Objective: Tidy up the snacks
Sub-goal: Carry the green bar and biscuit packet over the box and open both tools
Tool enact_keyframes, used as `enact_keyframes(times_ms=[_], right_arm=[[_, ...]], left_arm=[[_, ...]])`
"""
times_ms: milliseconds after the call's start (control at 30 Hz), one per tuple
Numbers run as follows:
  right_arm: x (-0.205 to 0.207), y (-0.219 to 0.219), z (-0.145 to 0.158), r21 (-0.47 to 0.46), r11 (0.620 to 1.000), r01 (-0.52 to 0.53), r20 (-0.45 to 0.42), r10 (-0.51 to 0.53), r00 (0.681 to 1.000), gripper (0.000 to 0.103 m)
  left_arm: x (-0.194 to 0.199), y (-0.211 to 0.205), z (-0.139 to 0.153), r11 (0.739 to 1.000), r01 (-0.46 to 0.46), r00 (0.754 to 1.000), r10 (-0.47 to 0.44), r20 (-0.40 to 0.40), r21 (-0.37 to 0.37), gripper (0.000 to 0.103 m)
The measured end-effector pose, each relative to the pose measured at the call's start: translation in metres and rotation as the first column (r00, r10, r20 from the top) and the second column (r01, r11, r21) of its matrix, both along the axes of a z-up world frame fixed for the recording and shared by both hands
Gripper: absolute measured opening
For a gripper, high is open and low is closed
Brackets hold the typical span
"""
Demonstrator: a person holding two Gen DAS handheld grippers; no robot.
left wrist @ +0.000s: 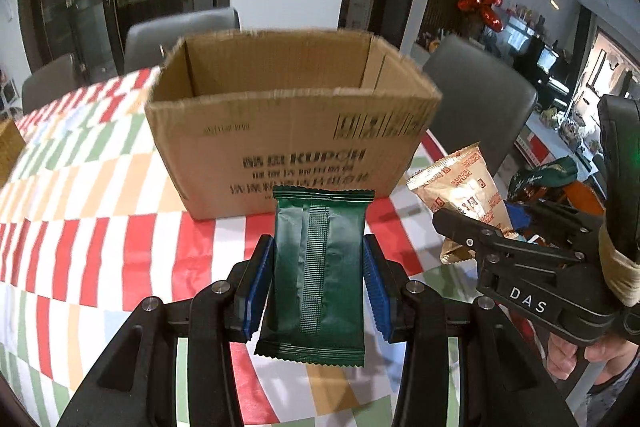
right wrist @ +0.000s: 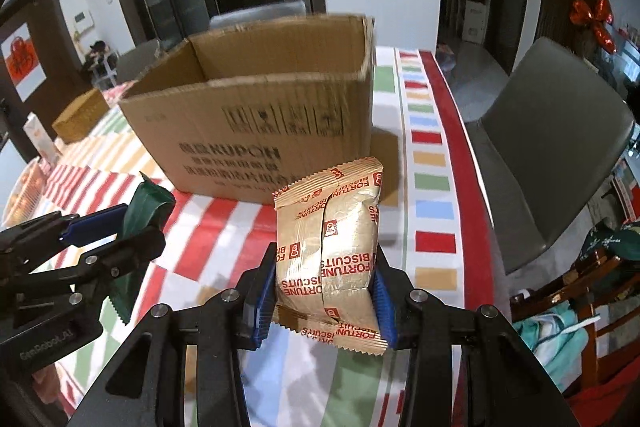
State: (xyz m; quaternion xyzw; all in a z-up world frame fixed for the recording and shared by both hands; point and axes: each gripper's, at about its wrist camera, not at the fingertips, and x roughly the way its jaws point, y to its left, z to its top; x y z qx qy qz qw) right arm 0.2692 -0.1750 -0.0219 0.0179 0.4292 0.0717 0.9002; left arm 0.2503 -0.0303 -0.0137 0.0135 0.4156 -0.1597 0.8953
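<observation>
My left gripper (left wrist: 318, 241) is shut on a dark green snack packet (left wrist: 316, 267), held upright above the tablecloth with its back seam facing the camera. My right gripper (right wrist: 326, 253) is shut on a beige Fortune Biscuits packet (right wrist: 332, 235), which also hangs above the table. An open, empty-looking cardboard box (left wrist: 280, 131) stands on the table just beyond both packets. In the left wrist view the right gripper (left wrist: 472, 223) shows at the right with the biscuit packet (left wrist: 460, 187). In the right wrist view the left gripper (right wrist: 136, 227) is at the left with the green packet (right wrist: 146, 205).
The table wears a checked red, green and orange cloth (right wrist: 224, 227). Grey chairs (right wrist: 552, 147) stand at its right side and behind the cardboard box (right wrist: 256, 131). A woven basket (right wrist: 80, 119) sits at the far left. A chair with clothes (right wrist: 560, 331) is at lower right.
</observation>
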Motion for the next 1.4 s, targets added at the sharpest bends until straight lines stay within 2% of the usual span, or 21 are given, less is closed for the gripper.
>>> enact_keyframes(times_ms=[400,833,1100,1400], right_arm=[[-0.012,-0.002,0.054,0.03,1.0,0.005,0.124,-0.009,0.992,0.043],[0.006,0.011,0.098,0.002,1.0,-0.014,0.215,0.014,0.976,0.043],[0.036,0.021,0.114,-0.025,0.999,-0.034,0.233,0.039,0.972,0.043],[0.078,0.025,0.11,-0.046,0.998,-0.041,0.171,0.048,0.984,0.043]], left_arm=[[-0.012,-0.005,0.048,1.0,-0.018,0.991,0.019,0.129,-0.008,0.043],[0.014,0.008,0.089,0.999,-0.044,0.977,0.045,0.211,-0.006,0.043],[0.046,0.01,0.102,0.999,-0.048,0.976,0.044,0.212,0.01,0.043],[0.099,0.017,0.093,0.998,-0.062,0.988,0.06,0.143,0.01,0.043]])
